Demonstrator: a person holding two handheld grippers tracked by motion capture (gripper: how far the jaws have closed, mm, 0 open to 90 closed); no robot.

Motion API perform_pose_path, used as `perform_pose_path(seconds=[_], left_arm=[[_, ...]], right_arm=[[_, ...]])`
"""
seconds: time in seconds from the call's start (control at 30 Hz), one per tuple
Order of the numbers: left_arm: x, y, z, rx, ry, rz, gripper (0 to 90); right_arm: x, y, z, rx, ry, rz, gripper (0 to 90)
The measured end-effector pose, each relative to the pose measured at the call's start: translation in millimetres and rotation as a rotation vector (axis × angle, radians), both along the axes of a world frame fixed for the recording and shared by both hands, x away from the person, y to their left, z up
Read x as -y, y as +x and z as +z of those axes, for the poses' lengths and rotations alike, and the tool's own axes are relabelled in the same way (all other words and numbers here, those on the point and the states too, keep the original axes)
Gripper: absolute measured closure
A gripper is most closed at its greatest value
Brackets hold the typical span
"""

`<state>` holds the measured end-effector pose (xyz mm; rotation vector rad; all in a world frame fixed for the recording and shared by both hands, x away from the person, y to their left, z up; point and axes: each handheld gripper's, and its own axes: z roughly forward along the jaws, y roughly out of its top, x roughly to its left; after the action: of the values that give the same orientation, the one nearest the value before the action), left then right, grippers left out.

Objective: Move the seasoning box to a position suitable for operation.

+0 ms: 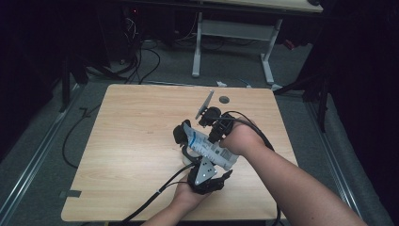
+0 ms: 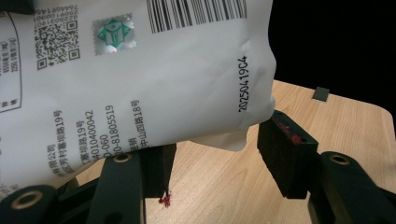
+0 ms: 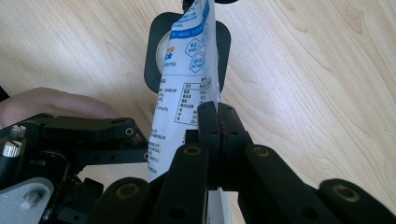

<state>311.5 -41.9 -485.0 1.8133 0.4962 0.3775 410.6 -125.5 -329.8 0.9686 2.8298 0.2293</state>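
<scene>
**A:** Where is the pouch against the jaws?

**B:** The white printed pouch (image 1: 209,148) hangs off the table between both tools. The right gripper (image 3: 218,122) has its two jaws pressed flat together, pinching one edge of the pouch; the rest of the pouch runs away from those jaws toward a black-framed holder (image 3: 154,56) that lies on the wood beyond them. The left gripper (image 2: 219,161) stands about half open. The lower corner of the pouch dips into the gap from above; it lies against the pad on the left of that view and reaches the top edge of the other pad. Whether those pads squeeze it I cannot tell.

**A:** And what is under them?

**B:** A light wooden table (image 1: 131,141) with a round cable hole (image 1: 224,99) near its far edge. Past the table lie grey floor, black cables and the white legs of another desk (image 1: 233,30); the room around is dark.

**A:** Any print you can read?

**B:** In the left gripper view, a barcode, a QR code, a green seal, the stamp "20250419C4", "81805519" and lines of Chinese text. In the right gripper view, blue hexagon graphics and a table of small print, too fine to read.
</scene>
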Motion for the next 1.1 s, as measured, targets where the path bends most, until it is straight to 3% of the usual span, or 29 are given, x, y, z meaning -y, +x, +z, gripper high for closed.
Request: perform_pose_path(seconds=[1.1], left_arm=[[0.5, -0.8, -1.4, 0.005, -0.005, 0.002, 48.6]], right_arm=[[-0.4, -0.1, -0.1, 0.001, 0.002, 0.003, 90.0]])
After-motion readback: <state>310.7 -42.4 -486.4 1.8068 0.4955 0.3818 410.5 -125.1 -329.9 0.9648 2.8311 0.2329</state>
